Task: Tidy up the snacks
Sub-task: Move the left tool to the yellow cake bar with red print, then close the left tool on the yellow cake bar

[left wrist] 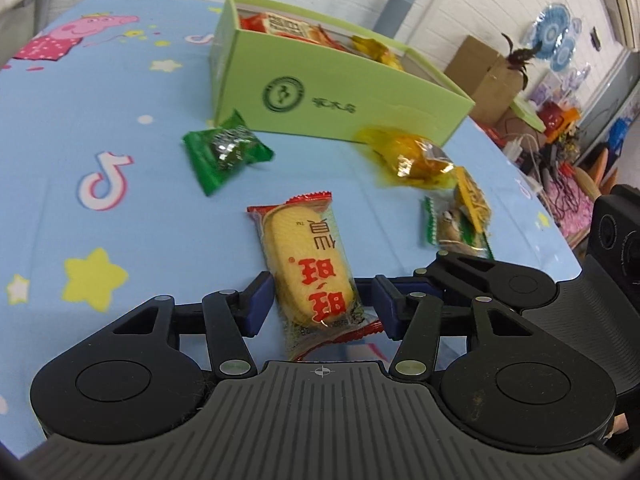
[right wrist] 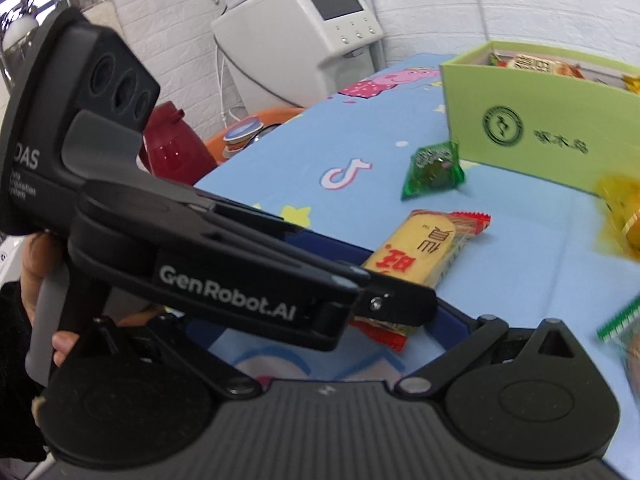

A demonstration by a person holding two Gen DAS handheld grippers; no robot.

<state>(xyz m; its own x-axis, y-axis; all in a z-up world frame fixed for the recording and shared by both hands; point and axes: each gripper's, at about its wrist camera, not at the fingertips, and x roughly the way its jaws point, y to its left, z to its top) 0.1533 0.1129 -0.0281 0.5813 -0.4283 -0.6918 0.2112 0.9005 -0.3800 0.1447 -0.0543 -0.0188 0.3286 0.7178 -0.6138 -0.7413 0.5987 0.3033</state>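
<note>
A rice-cracker packet (left wrist: pixel 310 276) with red ends lies on the blue tablecloth between the blue pads of my left gripper (left wrist: pixel 322 306). The left pad (left wrist: pixel 262 300) is against the packet and a thin gap shows at the right pad, so the jaws stand open around it. From the right wrist view, the left gripper (right wrist: pixel 396 308) reaches across over the same packet (right wrist: pixel 420 248). My right gripper (right wrist: pixel 320 320) is spread wide open with nothing between its fingers, its tips mostly hidden behind the left gripper. The green box (left wrist: pixel 360 92) behind holds several snacks.
Loose on the cloth lie a green packet (left wrist: pixel 224 152), a yellow-wrapped snack (left wrist: pixel 412 152) and a small green-edged packet (left wrist: pixel 460 216). The table edge runs close on the right. A red flask (right wrist: pixel 176 148) and a white machine (right wrist: pixel 304 32) stand beyond the table. A hand (right wrist: pixel 40 264) holds the left gripper.
</note>
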